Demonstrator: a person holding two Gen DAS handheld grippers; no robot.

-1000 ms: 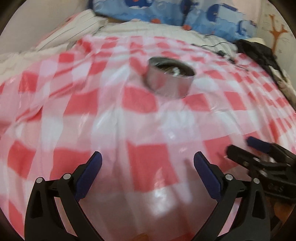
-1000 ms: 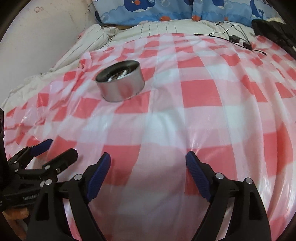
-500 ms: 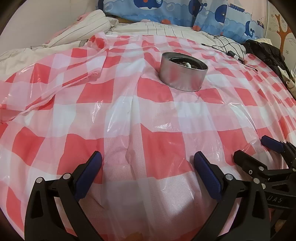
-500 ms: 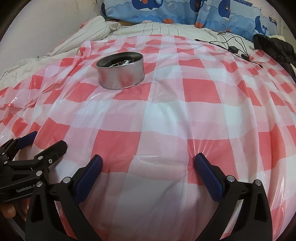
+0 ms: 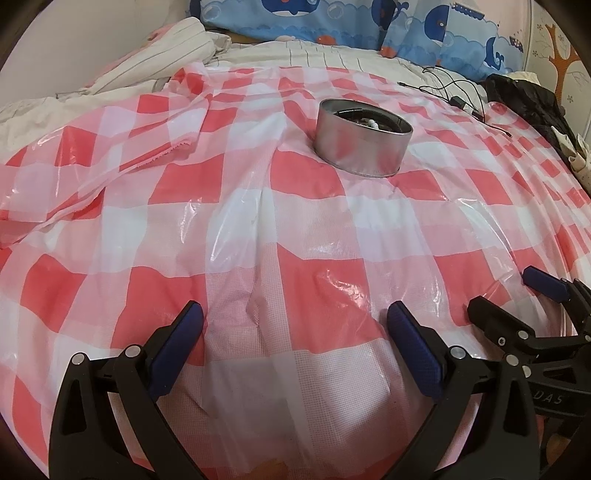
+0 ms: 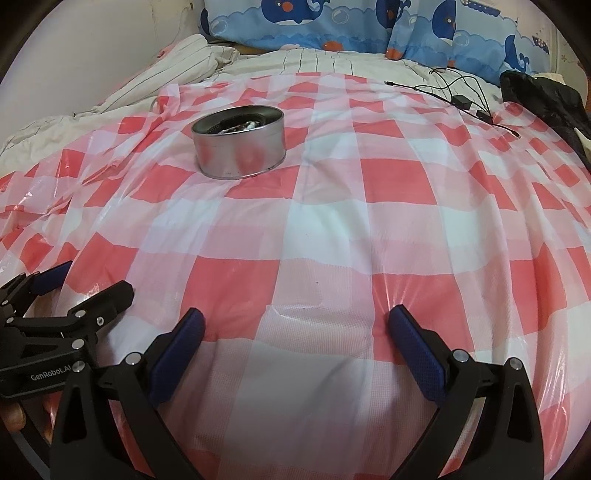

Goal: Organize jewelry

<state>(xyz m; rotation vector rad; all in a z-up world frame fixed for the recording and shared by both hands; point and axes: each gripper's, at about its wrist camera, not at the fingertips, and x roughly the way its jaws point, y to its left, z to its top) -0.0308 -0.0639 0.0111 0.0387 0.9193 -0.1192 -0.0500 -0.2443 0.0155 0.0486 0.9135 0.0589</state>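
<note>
A round silver tin [image 5: 364, 142] stands on the red-and-white checked plastic sheet [image 5: 236, 229] covering a bed; dark and pale jewelry pieces show inside it. It also shows in the right wrist view [image 6: 240, 146]. My left gripper [image 5: 295, 328] is open and empty, low over the sheet's near part, well short of the tin. My right gripper [image 6: 295, 326] is open and empty, beside the left one. The right gripper shows at the right edge of the left wrist view [image 5: 517, 302]; the left gripper shows at the left edge of the right wrist view [image 6: 70, 291].
Blue whale-print pillows [image 6: 332, 22] lie at the far end. A striped blanket [image 5: 166, 51] is bunched at the far left. A black cable with a small adapter [image 6: 458, 98] and a black garment [image 6: 546, 99] lie at the far right.
Both views have steadied and pulled back slightly from the tin. Both grippers stay open and empty, and the tin has not moved.
</note>
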